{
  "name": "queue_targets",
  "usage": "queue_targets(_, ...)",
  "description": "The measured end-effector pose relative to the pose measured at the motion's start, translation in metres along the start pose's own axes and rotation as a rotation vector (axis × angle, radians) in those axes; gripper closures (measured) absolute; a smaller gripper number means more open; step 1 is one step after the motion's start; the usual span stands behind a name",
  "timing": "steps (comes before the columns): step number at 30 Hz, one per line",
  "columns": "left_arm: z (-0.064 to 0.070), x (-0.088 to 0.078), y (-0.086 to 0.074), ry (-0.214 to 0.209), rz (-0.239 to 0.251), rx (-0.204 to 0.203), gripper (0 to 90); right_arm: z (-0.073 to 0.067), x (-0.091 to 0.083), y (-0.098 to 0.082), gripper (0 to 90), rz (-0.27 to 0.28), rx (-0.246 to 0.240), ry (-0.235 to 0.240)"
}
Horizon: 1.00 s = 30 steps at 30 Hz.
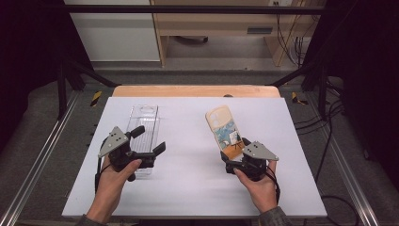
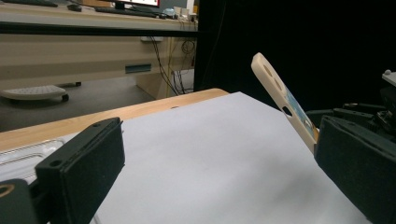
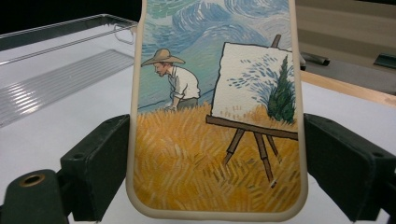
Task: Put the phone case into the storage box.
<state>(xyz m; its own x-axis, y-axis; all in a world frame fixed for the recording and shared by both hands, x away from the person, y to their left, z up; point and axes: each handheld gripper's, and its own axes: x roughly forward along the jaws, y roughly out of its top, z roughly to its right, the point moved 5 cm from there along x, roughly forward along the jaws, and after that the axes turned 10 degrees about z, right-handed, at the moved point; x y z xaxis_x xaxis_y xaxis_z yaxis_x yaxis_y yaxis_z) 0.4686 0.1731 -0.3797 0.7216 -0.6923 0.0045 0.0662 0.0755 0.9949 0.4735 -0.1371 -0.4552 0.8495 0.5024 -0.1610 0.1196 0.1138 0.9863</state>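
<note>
Item: phone case point(image 1: 225, 130), cream rim, painted back showing a man in a straw hat bent in a yellow wheat field, an easel with a canvas, and swirling blue sky
Item detail: upper end plain cream with round camera cut-outs, seen in the left gripper view point(image 2: 280, 95)
Item position: clamped at its lower end in the right tongs point(image 1: 234, 155), its upper end tilted up and away from the person, clear of the white tabletop point(image 1: 188, 188) on the right half
Right tongs: pads pressed on both long edges of the case point(image 3: 215, 121), jaws spread to the case's width; person's right hand point(image 1: 258, 181) around the body
Left tongs: point(image 1: 149, 140) wide open, nothing between the pads, held above the left half of the tabletop by the left hand point(image 1: 115, 176)
Other item: clear plastic tray point(image 1: 143, 122) lying flat on the tabletop, partly under the left tongs, well apart from the case
Surround: wooden edge point(image 1: 195, 91) beyond the far side of the white sheet
</note>
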Motion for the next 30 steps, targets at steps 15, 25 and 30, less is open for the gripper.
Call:
queue_targets(15, 0.015, 0.018, -0.002, -0.041, -0.028, 0.009, 2.0, -0.002, 0.0, 0.001, 11.7, 0.006, -0.004, 0.008)
queue_targets(25, 0.02, 0.027, 0.0, -0.053, -0.038, 0.016, 3.3, -0.005, 0.0, 0.001, 11.7, 0.011, -0.004, 0.016)
queue_targets(30, 0.023, 0.03, 0.001, -0.059, -0.04, 0.019, 3.7, -0.007, 0.0, 0.002, 11.7, 0.014, -0.005, 0.019)
